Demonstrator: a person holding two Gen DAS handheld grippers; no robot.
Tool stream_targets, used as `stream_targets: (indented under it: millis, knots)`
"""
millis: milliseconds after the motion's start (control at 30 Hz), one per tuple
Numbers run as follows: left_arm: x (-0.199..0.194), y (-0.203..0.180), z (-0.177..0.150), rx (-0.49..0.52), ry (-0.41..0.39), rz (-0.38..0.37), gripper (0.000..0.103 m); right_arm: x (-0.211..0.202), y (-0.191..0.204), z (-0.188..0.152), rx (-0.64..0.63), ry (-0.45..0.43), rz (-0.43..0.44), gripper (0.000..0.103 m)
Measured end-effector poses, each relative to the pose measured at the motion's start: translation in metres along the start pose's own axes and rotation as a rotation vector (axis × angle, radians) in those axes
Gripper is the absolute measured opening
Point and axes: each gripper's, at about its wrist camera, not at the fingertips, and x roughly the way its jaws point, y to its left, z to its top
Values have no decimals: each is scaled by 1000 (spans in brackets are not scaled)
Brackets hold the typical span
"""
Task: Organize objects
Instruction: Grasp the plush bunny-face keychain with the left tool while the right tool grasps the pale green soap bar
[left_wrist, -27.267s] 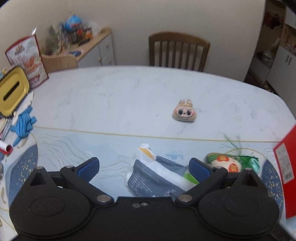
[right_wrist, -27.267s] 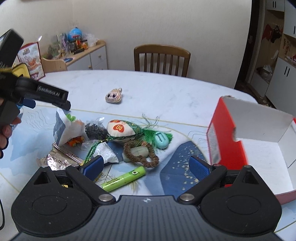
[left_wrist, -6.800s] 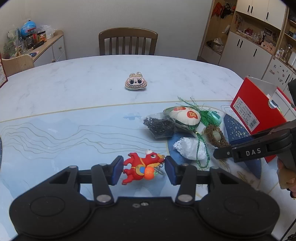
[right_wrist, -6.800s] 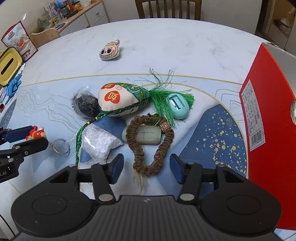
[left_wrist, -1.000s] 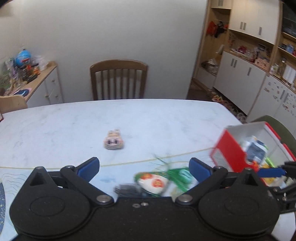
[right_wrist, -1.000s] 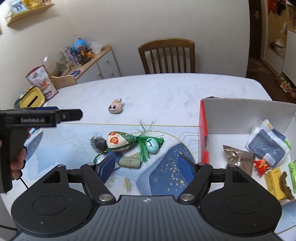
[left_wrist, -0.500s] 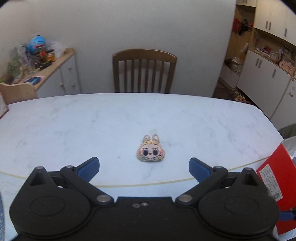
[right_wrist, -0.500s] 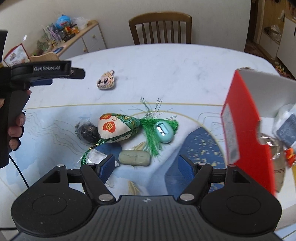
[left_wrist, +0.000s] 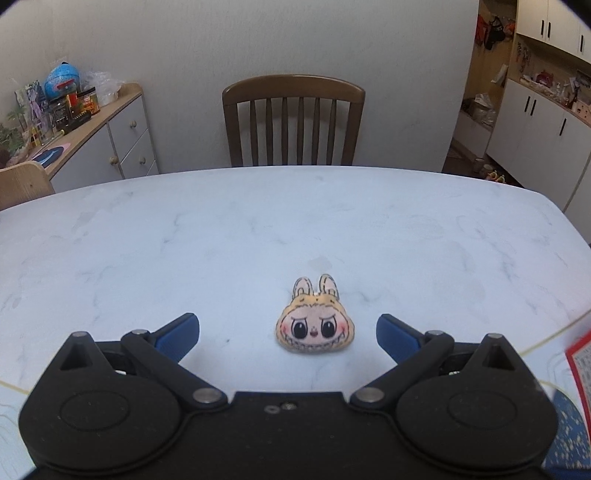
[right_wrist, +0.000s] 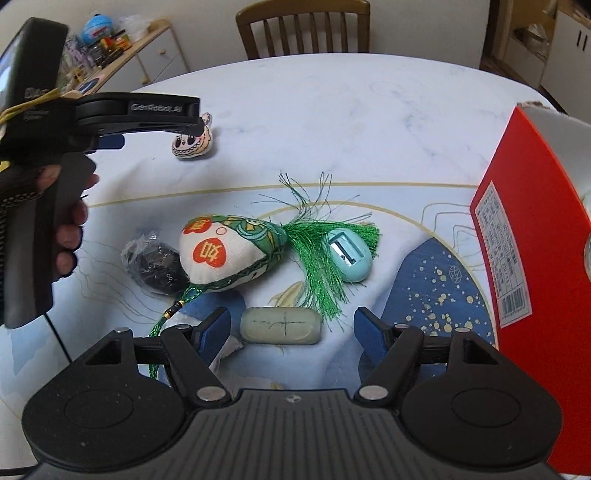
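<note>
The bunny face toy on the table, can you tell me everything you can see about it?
The bunny toy is a small flat plush face, tan and fuzzy-looking, with two pale upright ears, big dark eyes, pink cheeks and a toothy grin. It lies face up on the white marble table, alone, apart from the other things. The left gripper is open with the toy between its blue fingers, not touching it. From the right wrist view the gripper hangs just over the toy.

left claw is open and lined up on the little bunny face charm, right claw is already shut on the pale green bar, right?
Not quite. The left claw is open and lined up on the bunny face charm, but the right claw is open too. The right wrist view shows its jaws apart either side of the pale green bar, not gripping it.
</note>
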Motion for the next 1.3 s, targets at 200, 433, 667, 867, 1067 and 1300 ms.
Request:
stream_targets:
  millis: [200,433,667,867,1067,1300]
  knots:
    - [18,-4,-4,13,16,27,94,5,5,-1,9,10,-6,64]
    - [20,-7,-10,28,7,12,82,8,6,-4,15,14,-10,56]
    - [23,-3,-10,15,11,-6,64,7,7,-6,25,10,-11,51]
    - [20,3,-7,-16,12,-33,52,8,4,-7,41,8,-6,50]
    - [8,6,-2,-25,4,-51,51,-3,0,-10,50,-8,-7,50]
    - [-16,8,1,-50,23,-88,51,-31,-9,-19,78,-25,8,50]
